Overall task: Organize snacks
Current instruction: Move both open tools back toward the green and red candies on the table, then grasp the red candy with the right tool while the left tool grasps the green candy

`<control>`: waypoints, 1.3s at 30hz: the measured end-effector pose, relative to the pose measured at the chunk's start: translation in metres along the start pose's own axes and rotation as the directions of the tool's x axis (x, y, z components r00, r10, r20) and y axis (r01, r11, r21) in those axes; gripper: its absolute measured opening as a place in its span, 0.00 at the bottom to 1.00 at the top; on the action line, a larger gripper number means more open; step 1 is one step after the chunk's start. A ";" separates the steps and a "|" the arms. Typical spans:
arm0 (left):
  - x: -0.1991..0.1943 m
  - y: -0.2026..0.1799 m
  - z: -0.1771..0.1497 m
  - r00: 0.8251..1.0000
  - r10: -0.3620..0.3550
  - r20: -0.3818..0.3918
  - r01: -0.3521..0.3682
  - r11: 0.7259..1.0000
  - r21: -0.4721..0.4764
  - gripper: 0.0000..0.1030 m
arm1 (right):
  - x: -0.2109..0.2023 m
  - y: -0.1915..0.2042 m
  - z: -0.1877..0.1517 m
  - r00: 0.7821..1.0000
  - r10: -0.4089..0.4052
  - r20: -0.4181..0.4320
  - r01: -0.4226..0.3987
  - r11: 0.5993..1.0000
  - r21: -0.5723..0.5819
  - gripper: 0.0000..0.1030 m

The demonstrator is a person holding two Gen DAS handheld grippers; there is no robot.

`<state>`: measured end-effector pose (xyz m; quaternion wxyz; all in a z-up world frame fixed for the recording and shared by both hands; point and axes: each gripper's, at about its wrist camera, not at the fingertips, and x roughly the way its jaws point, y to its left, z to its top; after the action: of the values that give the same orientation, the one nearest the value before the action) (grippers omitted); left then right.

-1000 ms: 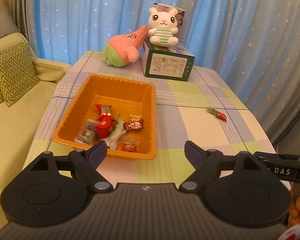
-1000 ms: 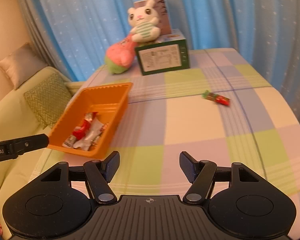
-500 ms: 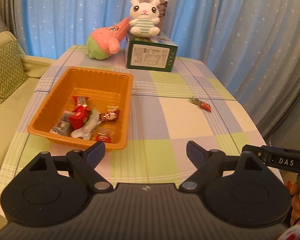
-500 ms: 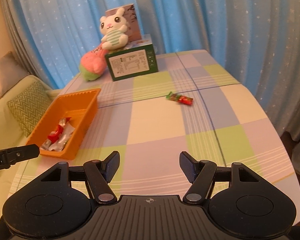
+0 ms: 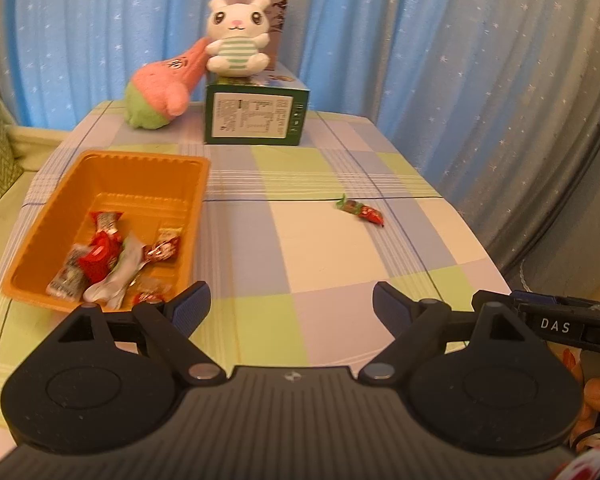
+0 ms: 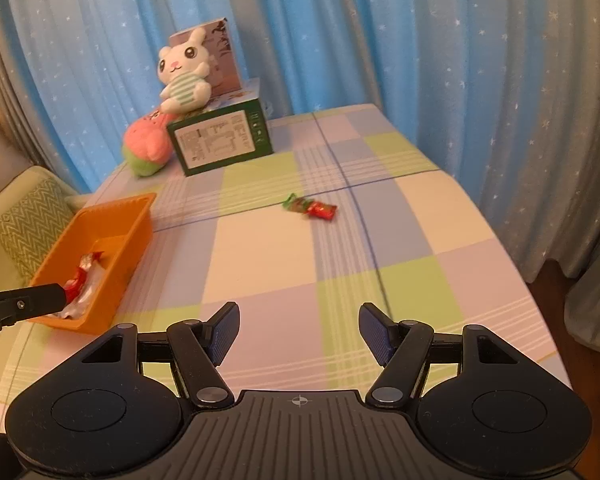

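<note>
Task looks nearly done: orange tray [image 5: 64, 200] on the table's left already holds a pile of wrapped snacks [image 5: 108, 264], only one red/green snack [image 6: 311, 208] left out on the checked tablecloth [image 6: 260, 248], roughly mid-table, well apart from the tray

Left gripper [image 5: 291, 306] jaws wide apart, nothing btwn them; right gripper [image 6: 298, 330] about half open, also empty, aimed toward the stray snack

Room: open cloth all around the snack, no clutter near it. Green box [image 5: 256, 120] w/ bunny plush [image 5: 236, 46] and pink plush [image 5: 160, 92] sit at far edge, out of the way. Table's right edge drops off near curtain [image 6: 500, 80], snack not close to it
</note>
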<state>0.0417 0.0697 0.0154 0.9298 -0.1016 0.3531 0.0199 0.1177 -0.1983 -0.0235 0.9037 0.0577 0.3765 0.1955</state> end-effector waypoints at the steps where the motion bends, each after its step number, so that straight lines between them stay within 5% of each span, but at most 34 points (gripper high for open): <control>1: 0.003 -0.003 0.002 1.000 -0.005 0.001 0.005 1.000 0.006 0.84 | 0.000 -0.002 0.002 1.000 -0.002 0.003 0.002 1.000 -0.005 0.64; 16: 0.039 -0.043 0.034 0.998 -0.061 0.030 0.058 0.996 0.075 0.85 | 0.017 -0.029 0.042 1.000 0.013 0.028 -0.008 0.987 -0.162 0.64; 29: 0.122 -0.039 0.054 1.000 -0.023 0.011 0.022 0.996 0.082 0.85 | 0.138 -0.051 0.061 0.994 0.092 -0.059 -0.107 0.933 -0.343 0.63; 31: 0.136 -0.039 0.057 1.000 -0.018 0.005 0.018 0.996 0.082 0.85 | 0.158 -0.053 0.066 0.992 0.098 -0.076 -0.119 0.925 -0.362 0.54; 39: 0.196 -0.040 0.062 1.000 0.006 -0.008 -0.005 0.997 0.080 0.85 | 0.223 -0.049 0.082 0.985 0.143 -0.098 -0.173 0.872 -0.458 0.44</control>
<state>0.2335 0.0366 -0.0616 0.9316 -0.0633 0.3579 0.0077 0.3328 -0.1515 -0.1242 0.8602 -0.1359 0.3402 0.3547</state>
